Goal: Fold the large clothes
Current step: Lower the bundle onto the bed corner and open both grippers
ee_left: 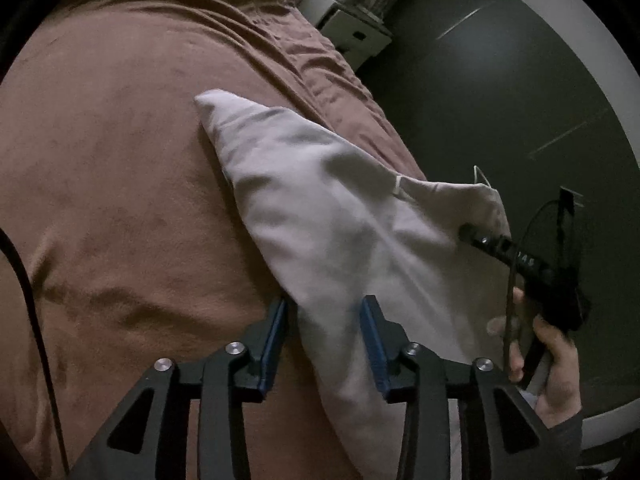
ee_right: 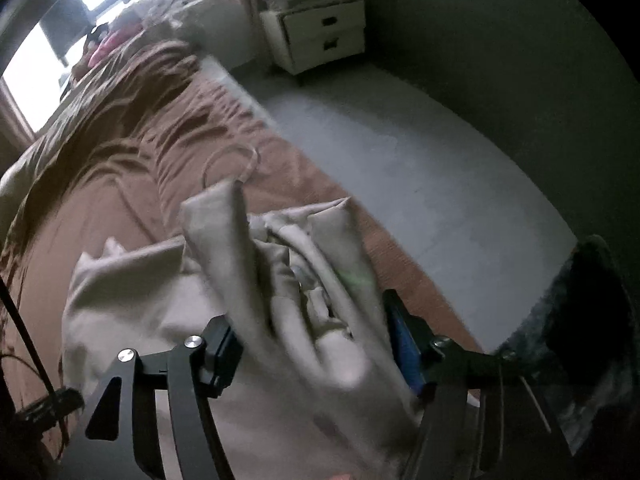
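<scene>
A pale grey garment (ee_left: 320, 208) lies on the brown bed cover (ee_left: 112, 184), close to the bed's edge, with a thin drawstring (ee_left: 482, 178) sticking out of its far corner. My left gripper (ee_left: 325, 308) stands over the garment's near end. Its blue pads are apart, and loose cloth lies between them without being pinched. A hand (ee_left: 556, 364) at the right holds my right gripper (ee_left: 468, 234), whose tip rests at the garment's far edge. In the right wrist view the garment (ee_right: 256, 280) is bunched and blurred. My right gripper (ee_right: 316, 320) is open wide around the folds, and a drawstring loop (ee_right: 234, 160) lies beyond.
The bed's edge drops to a grey floor (ee_right: 400, 152). A white two-drawer nightstand (ee_right: 320, 36) stands by the far wall. Rumpled bedding (ee_right: 132, 80) is piled toward the bright window. A black cable (ee_left: 38, 304) hangs at the left, and a dark fuzzy thing (ee_right: 592, 320) sits at the right.
</scene>
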`<action>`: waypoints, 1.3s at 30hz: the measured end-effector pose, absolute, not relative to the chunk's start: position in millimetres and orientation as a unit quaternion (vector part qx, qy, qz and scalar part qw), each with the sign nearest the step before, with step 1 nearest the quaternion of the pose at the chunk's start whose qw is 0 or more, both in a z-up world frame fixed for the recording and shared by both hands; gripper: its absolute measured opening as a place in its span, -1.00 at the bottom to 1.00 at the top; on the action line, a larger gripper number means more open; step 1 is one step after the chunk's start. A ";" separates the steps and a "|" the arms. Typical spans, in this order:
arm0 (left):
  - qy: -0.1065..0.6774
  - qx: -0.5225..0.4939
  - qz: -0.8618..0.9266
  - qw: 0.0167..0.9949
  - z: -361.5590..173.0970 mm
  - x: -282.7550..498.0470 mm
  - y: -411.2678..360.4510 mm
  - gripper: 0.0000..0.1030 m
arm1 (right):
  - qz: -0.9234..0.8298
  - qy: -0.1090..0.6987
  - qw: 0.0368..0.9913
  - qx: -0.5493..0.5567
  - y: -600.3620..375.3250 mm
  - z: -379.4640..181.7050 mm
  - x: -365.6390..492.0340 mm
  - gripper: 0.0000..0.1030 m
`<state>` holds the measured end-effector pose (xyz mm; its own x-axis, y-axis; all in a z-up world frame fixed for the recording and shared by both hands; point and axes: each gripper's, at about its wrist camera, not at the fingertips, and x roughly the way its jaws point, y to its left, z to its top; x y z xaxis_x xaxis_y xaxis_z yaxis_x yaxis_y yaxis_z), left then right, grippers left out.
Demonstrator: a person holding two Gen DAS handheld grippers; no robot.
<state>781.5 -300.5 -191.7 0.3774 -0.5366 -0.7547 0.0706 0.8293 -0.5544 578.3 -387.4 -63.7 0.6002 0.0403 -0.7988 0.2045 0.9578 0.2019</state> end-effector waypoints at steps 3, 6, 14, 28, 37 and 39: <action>0.519 -0.206 -0.194 0.807 -183.1 777.5 -299.2 -0.21 | -0.064 0.427 0.889 0.152 -398.5 -43.1 553.7 0.21; 0.518 -0.202 -0.202 0.806 -174.7 771.2 -300.0 -0.21 | -0.068 0.408 0.896 0.161 -412.4 -23.2 519.5 0.22; 0.526 -0.173 -0.222 0.803 -165.8 732.1 -306.6 -0.21 | -0.100 0.399 0.893 0.180 -423.0 -25.5 383.4 0.22; 0.554 -0.127 -0.259 0.781 -191.0 695.0 -338.6 -0.21 | -0.135 0.406 0.861 0.276 -434.7 -95.3 338.3 -0.29; 0.544 -0.131 -0.270 0.783 -191.8 708.6 -363.4 -0.21 | -0.212 0.400 0.859 0.239 -445.8 -97.6 372.2 -0.37; 0.542 -0.136 -0.273 0.783 -190.9 707.0 -359.5 -0.22 | -0.218 0.400 0.853 0.253 -450.8 -97.3 372.8 -0.37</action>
